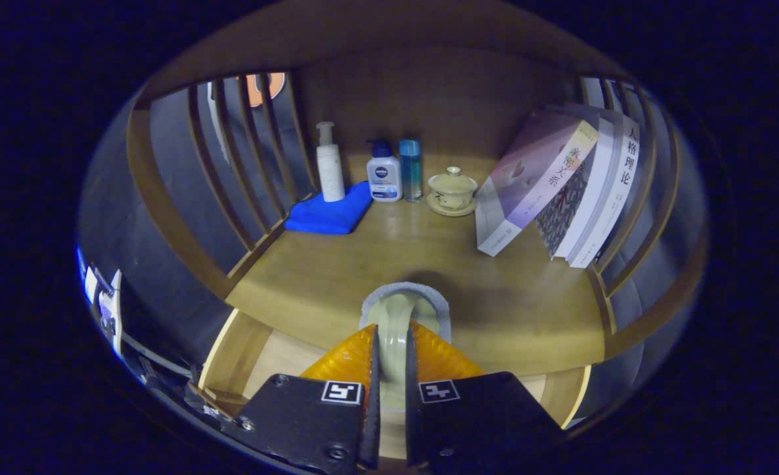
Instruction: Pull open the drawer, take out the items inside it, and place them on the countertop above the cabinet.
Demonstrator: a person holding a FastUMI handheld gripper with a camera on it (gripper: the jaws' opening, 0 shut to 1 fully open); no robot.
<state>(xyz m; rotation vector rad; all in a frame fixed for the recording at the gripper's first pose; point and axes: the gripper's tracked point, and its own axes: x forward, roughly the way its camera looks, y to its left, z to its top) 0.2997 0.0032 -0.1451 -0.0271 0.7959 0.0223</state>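
My gripper [390, 336] is shut on a pale green ceramic cup [404, 311], pinching its wall between both fingers [349, 359]. The cup, with a greyish rim, hangs over the front edge of the wooden countertop [508, 310]. Below and behind the fingers lies the pulled-open drawer [277, 356], its light wooden bottom showing on both sides of the fingers. The rest of the drawer's inside is hidden by the gripper.
At the back of the countertop stand a white pump bottle [329, 163], a white-and-blue bottle [384, 173], a slim blue bottle [410, 169] and a lidded tea bowl on a saucer [452, 191]. A folded blue cloth [330, 211] lies left. Leaning books [554, 191] stand right. Slatted wooden sides [231, 171] fence the shelf.
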